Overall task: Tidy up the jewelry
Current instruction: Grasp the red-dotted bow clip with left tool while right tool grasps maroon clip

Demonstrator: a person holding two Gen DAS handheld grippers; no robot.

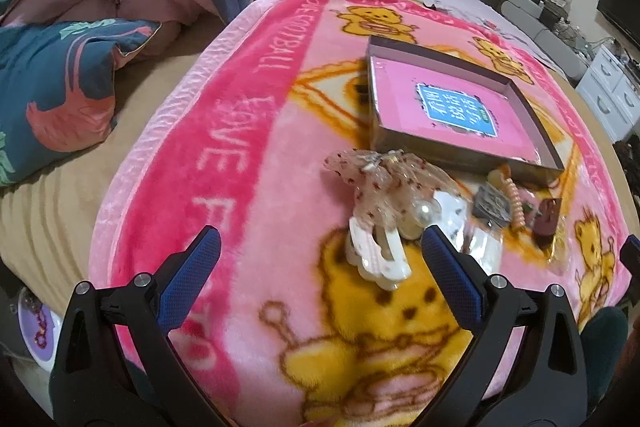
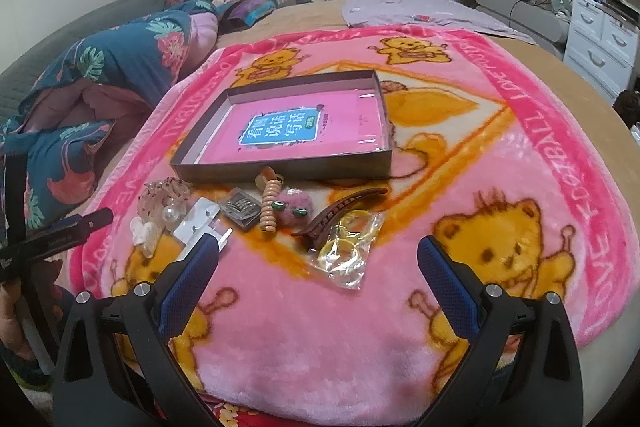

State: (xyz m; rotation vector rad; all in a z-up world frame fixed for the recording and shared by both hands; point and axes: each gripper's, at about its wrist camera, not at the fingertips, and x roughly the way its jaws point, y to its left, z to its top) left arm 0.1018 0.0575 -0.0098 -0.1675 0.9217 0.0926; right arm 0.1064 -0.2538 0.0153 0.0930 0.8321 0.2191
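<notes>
A shallow open box (image 1: pixel 460 143) (image 2: pixel 280 171) with a pink book lying in it rests on the pink bear blanket. Hair accessories and jewelry lie in a row in front of it. My left gripper (image 1: pixel 320 241) is open, its fingers either side of a white claw clip (image 1: pixel 378 259) (image 2: pixel 144 233); a sheer dotted bow with a pearl (image 1: pixel 384 183) (image 2: pixel 166 199) lies just beyond. My right gripper (image 2: pixel 318 247) is open above the blanket, near a clear bag of yellow rings (image 2: pixel 350 247). A brown hair claw (image 2: pixel 340 213), a pink fuzzy toy (image 2: pixel 290 207) and a coiled hair tie (image 2: pixel 270 205) lie ahead.
The pink blanket (image 2: pixel 320 327) covers a tan bed. A folded floral quilt (image 1: pixel 100 7) (image 2: pixel 92 87) lies to the left, a lilac cloth (image 2: pixel 420 9) at the far side. White drawers (image 2: pixel 600 43) stand at the right. The left gripper's body (image 2: pixel 52 235) shows at the right wrist view's left edge.
</notes>
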